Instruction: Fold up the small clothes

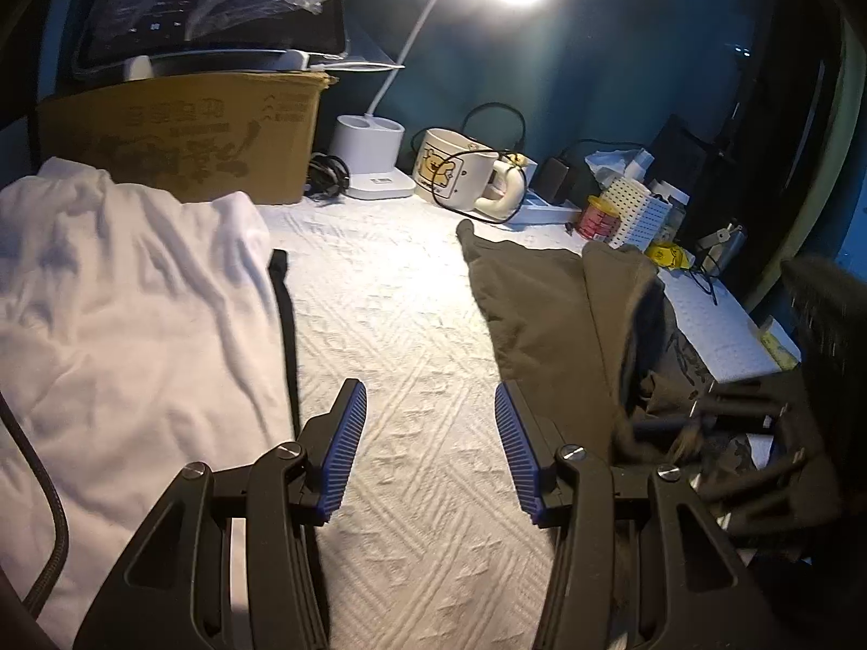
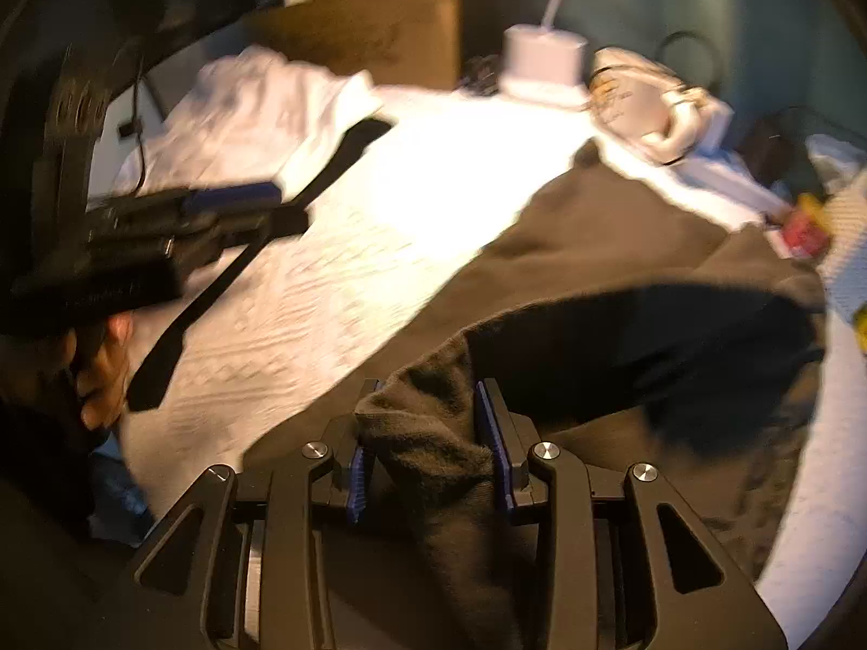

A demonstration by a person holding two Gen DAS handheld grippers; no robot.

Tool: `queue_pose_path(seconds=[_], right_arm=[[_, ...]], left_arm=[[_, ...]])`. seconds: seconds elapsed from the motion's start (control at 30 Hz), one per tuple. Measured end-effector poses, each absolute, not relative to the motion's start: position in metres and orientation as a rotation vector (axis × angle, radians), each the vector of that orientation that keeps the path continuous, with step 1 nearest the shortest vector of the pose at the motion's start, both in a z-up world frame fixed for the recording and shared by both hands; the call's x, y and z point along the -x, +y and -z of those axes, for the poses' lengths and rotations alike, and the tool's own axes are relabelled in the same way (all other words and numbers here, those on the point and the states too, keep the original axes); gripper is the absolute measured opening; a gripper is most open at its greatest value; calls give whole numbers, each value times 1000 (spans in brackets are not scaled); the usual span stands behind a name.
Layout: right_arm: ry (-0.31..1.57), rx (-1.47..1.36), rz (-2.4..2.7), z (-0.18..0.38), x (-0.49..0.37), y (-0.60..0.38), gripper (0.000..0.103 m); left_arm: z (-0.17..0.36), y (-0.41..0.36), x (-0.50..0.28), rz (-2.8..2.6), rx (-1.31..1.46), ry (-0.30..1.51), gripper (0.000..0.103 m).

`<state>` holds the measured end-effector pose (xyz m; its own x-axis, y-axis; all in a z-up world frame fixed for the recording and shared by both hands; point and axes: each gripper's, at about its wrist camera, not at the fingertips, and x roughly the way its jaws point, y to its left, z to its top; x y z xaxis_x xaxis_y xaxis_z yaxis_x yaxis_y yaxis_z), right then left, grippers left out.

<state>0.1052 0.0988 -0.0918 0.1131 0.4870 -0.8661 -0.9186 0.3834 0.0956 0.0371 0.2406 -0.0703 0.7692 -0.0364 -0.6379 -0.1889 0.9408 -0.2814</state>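
We hold the left gripper (image 1: 431, 447) spread over bare bedcover (image 1: 401, 292) between white shirt (image 1: 130, 292) and brown garment (image 1: 547, 314), whose fold sits between the right gripper's (image 2: 428, 455) parted jaws.

Each black tool (image 1: 431, 452) has ribbed blue pads (image 1: 344, 449) and silver screws (image 1: 289, 451).
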Motion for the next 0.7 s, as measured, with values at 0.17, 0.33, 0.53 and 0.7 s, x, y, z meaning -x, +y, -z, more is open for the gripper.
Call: queue_pose_path(seconds=[0.17, 0.33, 0.53, 0.7], right_arm=[[983, 549, -1187, 96, -79, 107, 37], [941, 532, -1223, 87, -66, 102, 44], [898, 465, -1185, 71, -76, 78, 48], [877, 405, -1140, 61, -97, 50, 48]], left_arm=[[64, 243, -30, -109, 320, 691, 49], [56, 237, -29, -111, 297, 684, 49], [46, 222, -41, -94, 266, 685, 49], [38, 200, -58, -58, 222, 696, 49]])
